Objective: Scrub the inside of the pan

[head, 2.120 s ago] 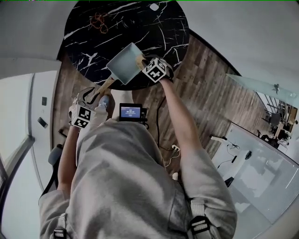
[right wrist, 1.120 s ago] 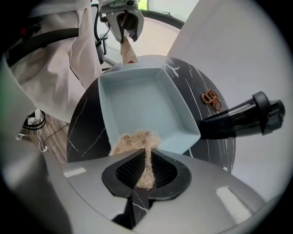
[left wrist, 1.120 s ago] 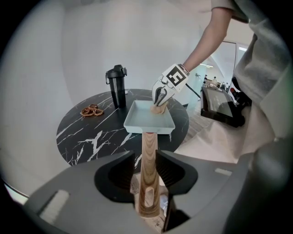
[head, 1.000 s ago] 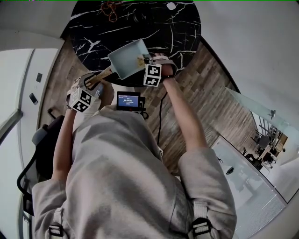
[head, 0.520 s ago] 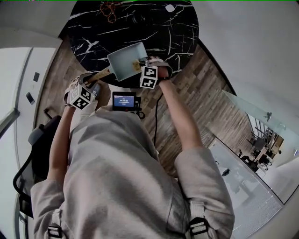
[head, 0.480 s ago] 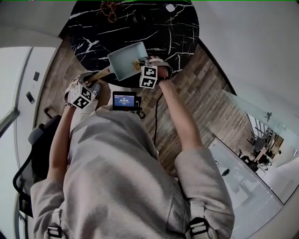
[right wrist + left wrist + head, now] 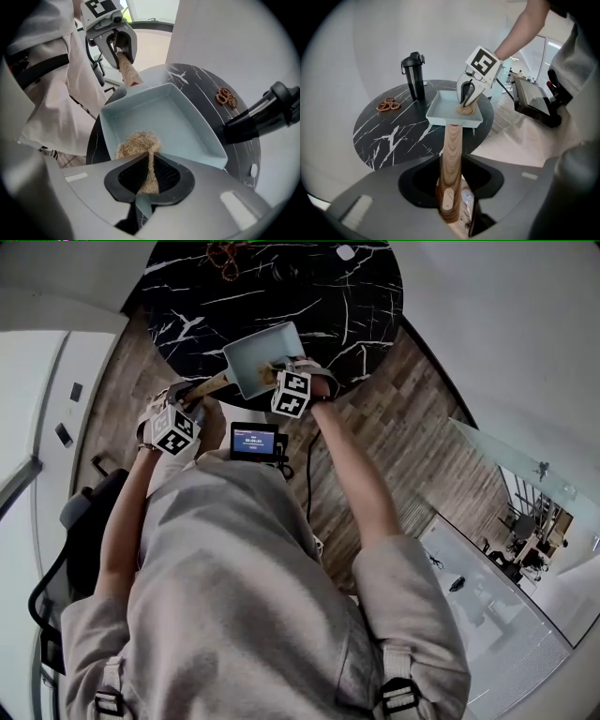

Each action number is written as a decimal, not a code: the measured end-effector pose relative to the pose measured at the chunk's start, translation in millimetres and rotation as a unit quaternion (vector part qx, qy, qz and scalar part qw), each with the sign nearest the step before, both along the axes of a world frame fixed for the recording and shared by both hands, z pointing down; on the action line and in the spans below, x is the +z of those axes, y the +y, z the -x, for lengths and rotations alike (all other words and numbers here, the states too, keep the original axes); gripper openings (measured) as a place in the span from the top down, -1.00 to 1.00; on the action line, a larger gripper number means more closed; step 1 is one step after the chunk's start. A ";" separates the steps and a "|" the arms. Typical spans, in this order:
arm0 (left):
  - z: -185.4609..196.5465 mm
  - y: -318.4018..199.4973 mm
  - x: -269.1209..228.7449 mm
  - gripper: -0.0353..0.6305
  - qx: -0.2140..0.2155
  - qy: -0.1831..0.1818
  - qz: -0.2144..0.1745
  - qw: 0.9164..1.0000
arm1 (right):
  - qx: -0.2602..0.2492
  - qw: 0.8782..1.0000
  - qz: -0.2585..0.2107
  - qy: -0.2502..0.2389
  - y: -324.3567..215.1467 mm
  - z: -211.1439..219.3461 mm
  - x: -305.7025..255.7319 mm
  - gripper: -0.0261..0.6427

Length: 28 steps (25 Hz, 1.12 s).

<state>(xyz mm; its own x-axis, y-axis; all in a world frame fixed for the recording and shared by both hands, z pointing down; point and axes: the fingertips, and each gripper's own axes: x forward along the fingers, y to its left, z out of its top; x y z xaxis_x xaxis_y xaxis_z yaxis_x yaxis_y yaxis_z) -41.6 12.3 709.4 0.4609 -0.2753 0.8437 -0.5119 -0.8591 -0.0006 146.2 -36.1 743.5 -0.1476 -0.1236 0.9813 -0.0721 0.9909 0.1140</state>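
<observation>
Right gripper view: my right hand-held gripper [image 7: 149,177] pinches the tan fibre scrubber [image 7: 137,143] in the pale blue square pan [image 7: 176,123]. I should press flat, sweep into the corners and keep the wooden handle [image 7: 127,71] braced.

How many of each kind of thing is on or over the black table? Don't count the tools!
pan: 1
scrubber: 1
black bottle: 1
brown loopy thing: 1
small white thing: 1
Total: 5
</observation>
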 end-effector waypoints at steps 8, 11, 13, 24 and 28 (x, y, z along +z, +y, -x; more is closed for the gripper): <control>-0.5 3.5 1.1 0.46 -0.007 -0.004 0.006 1.000 | 0.030 0.999 0.037 -0.023 16.6 35.1 -1.4 0.79; -0.4 3.5 2.1 0.46 -0.010 -0.006 0.006 1.000 | 0.035 0.998 0.045 -0.030 21.1 46.8 -0.3 0.79; -0.6 4.0 1.5 0.46 -0.010 -0.007 -0.002 1.000 | 0.043 0.997 0.050 -0.033 24.2 53.1 -0.2 0.79; -1.5 5.7 2.5 0.45 -0.011 -0.006 0.001 1.000 | 0.169 0.981 0.081 -0.048 27.1 64.3 -0.2 0.79; -1.4 6.3 2.2 0.46 -0.003 -0.007 0.002 1.000 | 0.194 0.976 0.081 -0.051 28.7 65.5 -3.3 0.80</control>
<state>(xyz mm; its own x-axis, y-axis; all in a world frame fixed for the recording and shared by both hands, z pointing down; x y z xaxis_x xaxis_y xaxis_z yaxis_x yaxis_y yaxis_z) -40.2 18.6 711.5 0.4475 -0.2749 0.8510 -0.5176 -0.8556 -0.0042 80.7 -7.4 740.2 -0.2190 -0.0349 0.9751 -0.4487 0.8910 -0.0689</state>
